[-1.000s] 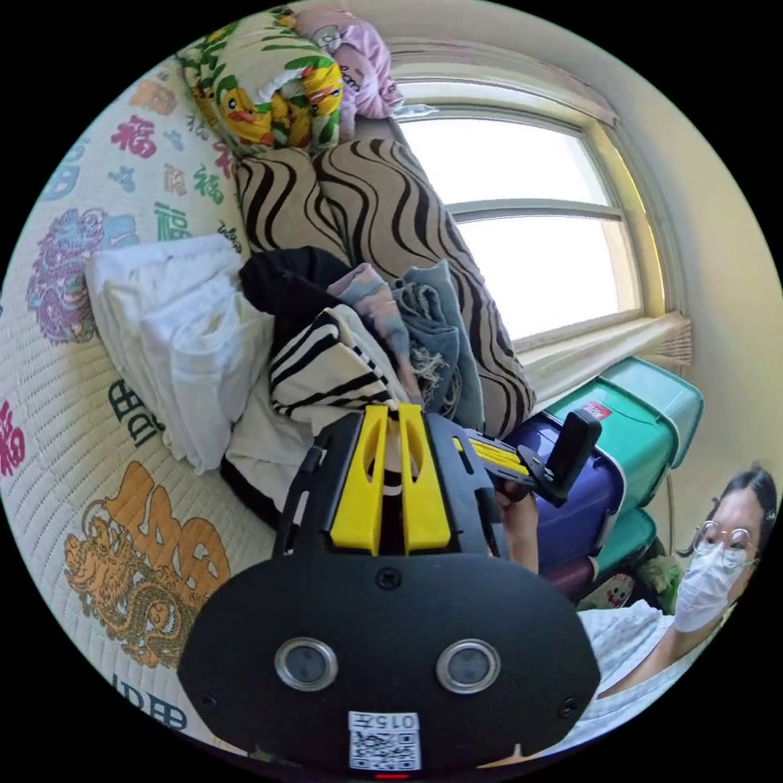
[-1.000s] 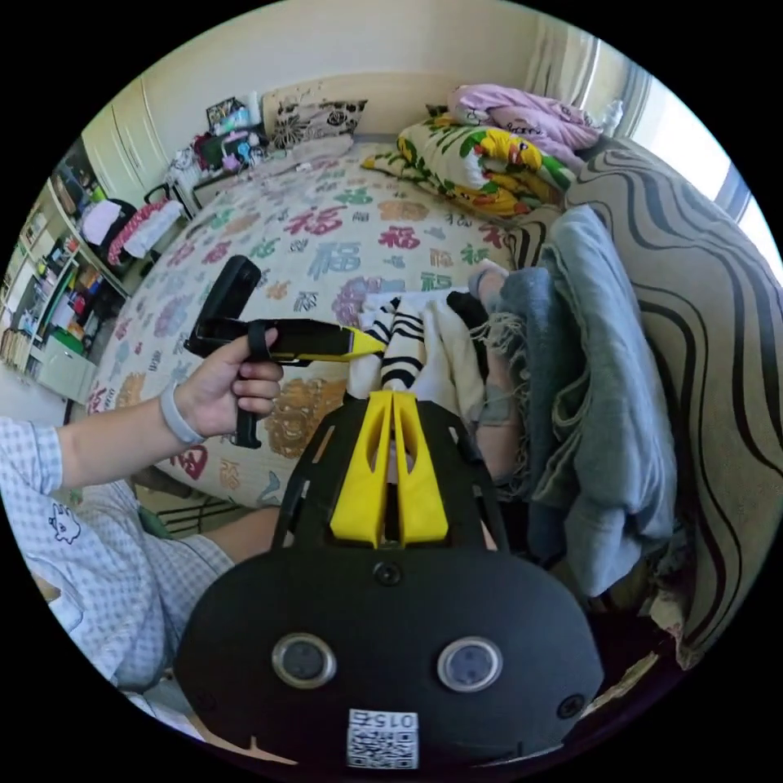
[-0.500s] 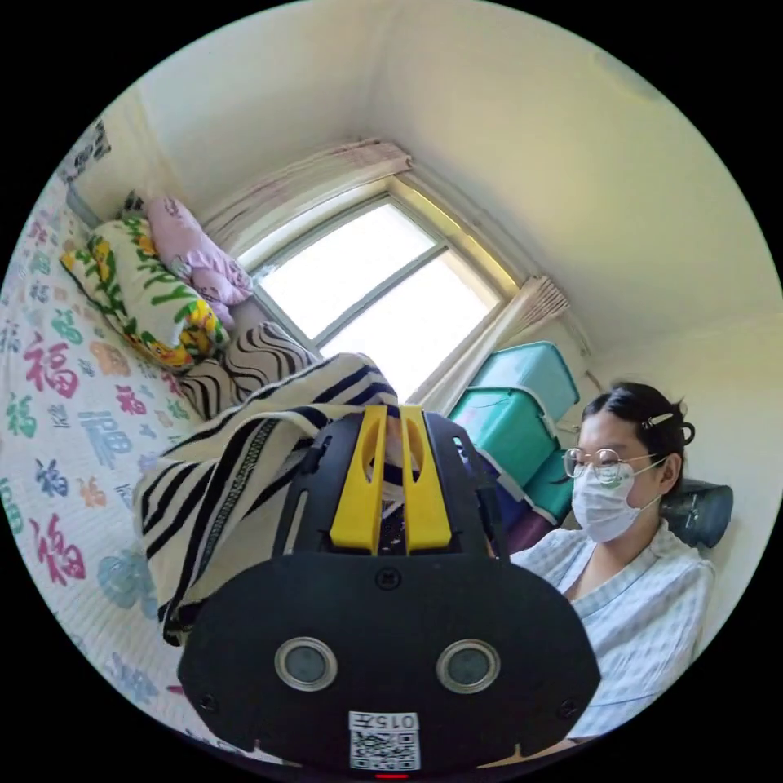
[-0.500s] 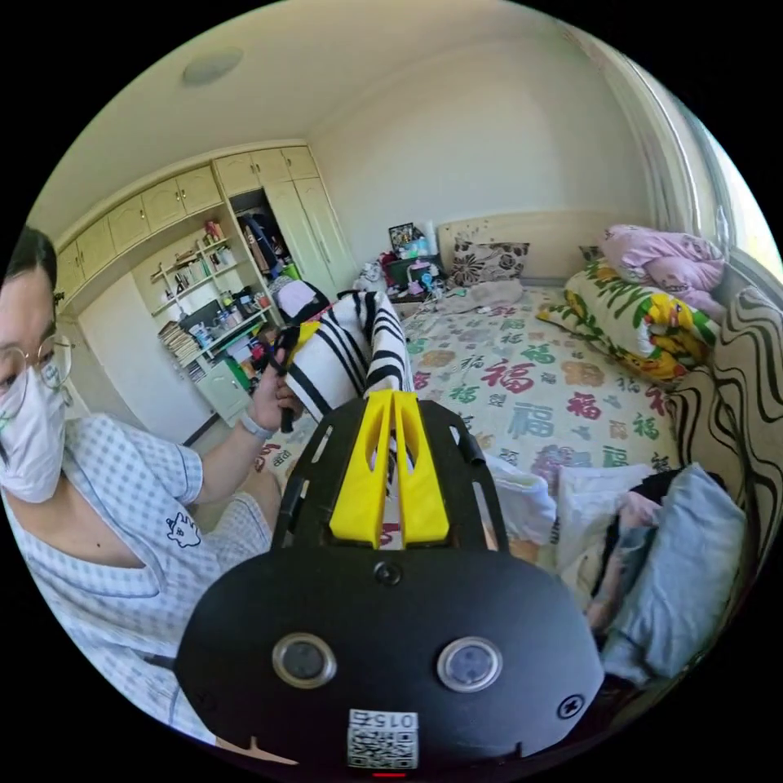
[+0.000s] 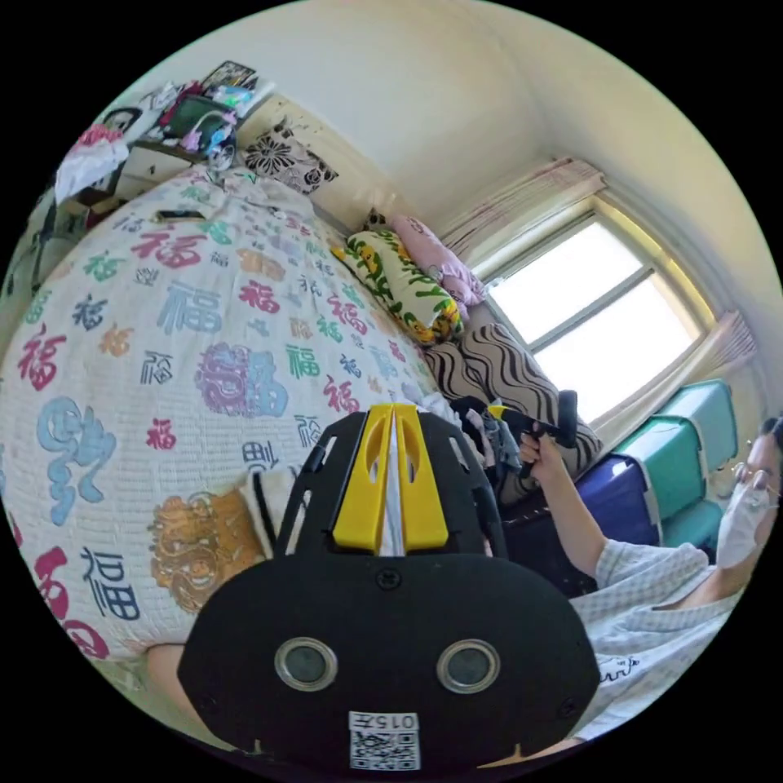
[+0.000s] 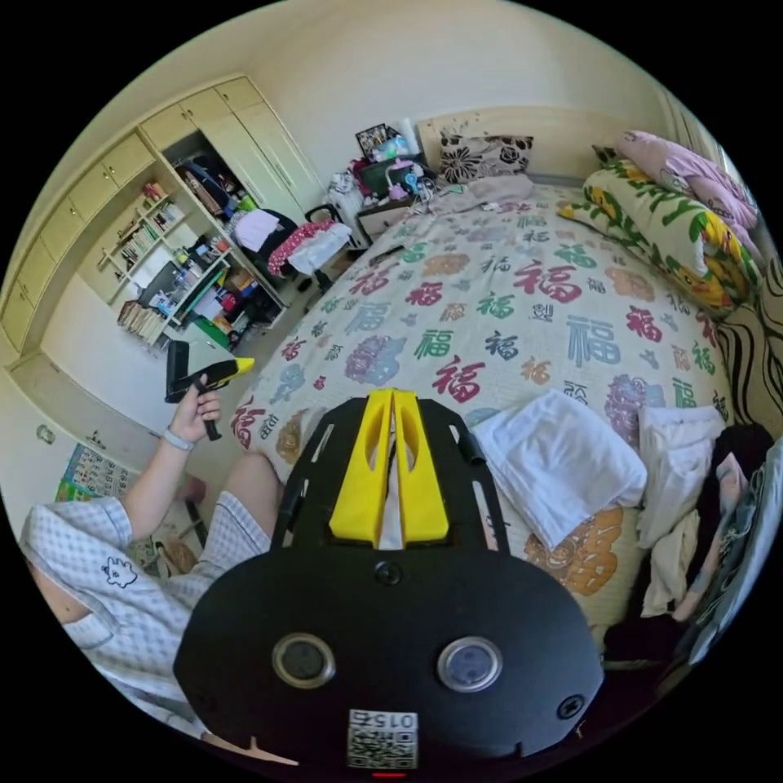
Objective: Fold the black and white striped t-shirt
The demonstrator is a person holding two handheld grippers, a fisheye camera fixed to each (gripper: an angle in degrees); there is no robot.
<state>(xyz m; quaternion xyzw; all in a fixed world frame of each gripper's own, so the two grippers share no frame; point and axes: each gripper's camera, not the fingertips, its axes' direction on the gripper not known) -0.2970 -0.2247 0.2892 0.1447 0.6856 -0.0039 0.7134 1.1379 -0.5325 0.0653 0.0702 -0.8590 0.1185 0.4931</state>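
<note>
In the right gripper view, shelves [image 6: 175, 281] stand far left, and the left gripper [image 6: 243, 364] is held up in a hand [image 6: 193, 410] off the bed's [image 6: 489, 326] left edge, with no cloth seen at its tip. In its own view its yellow fingers [image 5: 367, 481] are drawn nearly together, with a thin pale sliver between them; I cannot tell whether that is cloth. Just left of them, on the near edge of the bed, lies a bit of cream cloth with a black stripe, which looks like the shirt [image 5: 272, 507]; most of it is hidden behind the gripper. The right gripper [image 6: 392, 397] is near the middle, its fingers [image 6: 420, 481] likewise closed to a thin pale slit. To its right a folded white towel [image 6: 559, 461] lies flat on the bed, and beyond that is a pile [image 6: 718, 497] of mixed clothes at the right edge. In the left gripper view, the right gripper is held in the other hand [image 5: 536, 447] over that pile, with the window [image 5: 603, 326] behind and stacked bins [image 5: 677, 449] far right.
</note>
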